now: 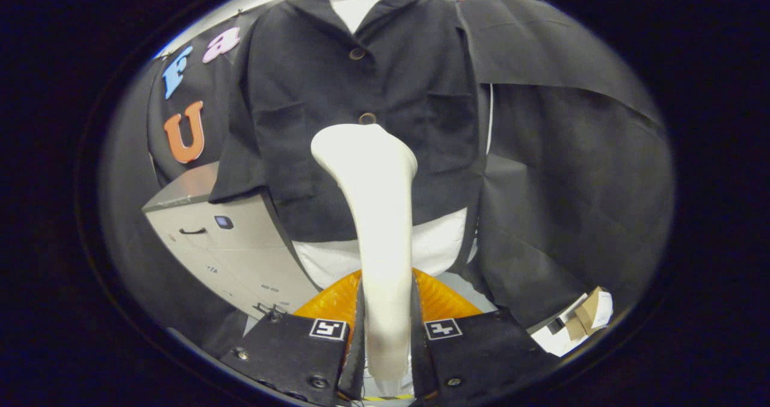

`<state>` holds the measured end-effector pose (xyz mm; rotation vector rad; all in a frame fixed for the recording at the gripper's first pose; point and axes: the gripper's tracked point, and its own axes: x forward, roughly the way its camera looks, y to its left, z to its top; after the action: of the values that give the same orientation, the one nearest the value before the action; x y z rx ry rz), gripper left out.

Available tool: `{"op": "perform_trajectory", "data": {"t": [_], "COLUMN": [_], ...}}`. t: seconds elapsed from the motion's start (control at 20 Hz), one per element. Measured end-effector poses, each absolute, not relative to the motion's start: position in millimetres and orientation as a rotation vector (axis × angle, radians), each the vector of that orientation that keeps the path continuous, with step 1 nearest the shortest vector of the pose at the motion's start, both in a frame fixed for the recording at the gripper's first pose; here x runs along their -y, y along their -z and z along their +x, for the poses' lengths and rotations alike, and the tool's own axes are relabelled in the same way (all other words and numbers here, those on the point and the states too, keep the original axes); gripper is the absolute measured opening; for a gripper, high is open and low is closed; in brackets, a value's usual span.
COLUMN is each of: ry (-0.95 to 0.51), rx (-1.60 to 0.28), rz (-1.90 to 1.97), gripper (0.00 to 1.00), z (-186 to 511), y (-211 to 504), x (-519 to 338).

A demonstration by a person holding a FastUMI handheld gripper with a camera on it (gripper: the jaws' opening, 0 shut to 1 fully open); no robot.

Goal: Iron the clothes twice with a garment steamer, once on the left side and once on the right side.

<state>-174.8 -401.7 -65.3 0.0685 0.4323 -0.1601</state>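
Note:
A white garment steamer (376,214) stands upright between my fingers, its handle clamped by both pads of my gripper (388,311). Its wide head reaches up to the lower button of a dark short-sleeved jacket (361,94). The jacket hangs on a hanger over a white shirt (355,4), straight ahead and beyond the steamer head. The white shirt's hem (439,250) shows below the jacket. The steamer head sits near the jacket's middle line; I cannot tell whether it touches the cloth.
A grey metal cabinet (222,238) with a handle stands to the left, under the jacket's sleeve. An orange object (439,299) lies low behind the fingers. Black cloth covers the wall at right, with cardboard and white paper (580,323) at its foot.

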Motion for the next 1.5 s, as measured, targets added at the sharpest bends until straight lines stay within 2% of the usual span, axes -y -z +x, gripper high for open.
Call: {"op": "perform_trajectory", "data": {"t": [0.4,0.95,1.25,1.5], "ry": [0.208,0.138,0.134,0.158], "rx": [-0.297,-0.159,-0.109,-0.134], "rz": [0.119,0.079,0.041,-0.018], "gripper": [0.34,0.34,0.34,0.34], "z": [-185,-110,-74,-60], "y": [-29,-149,-183,-173], "x": [469,480,459,444]}}
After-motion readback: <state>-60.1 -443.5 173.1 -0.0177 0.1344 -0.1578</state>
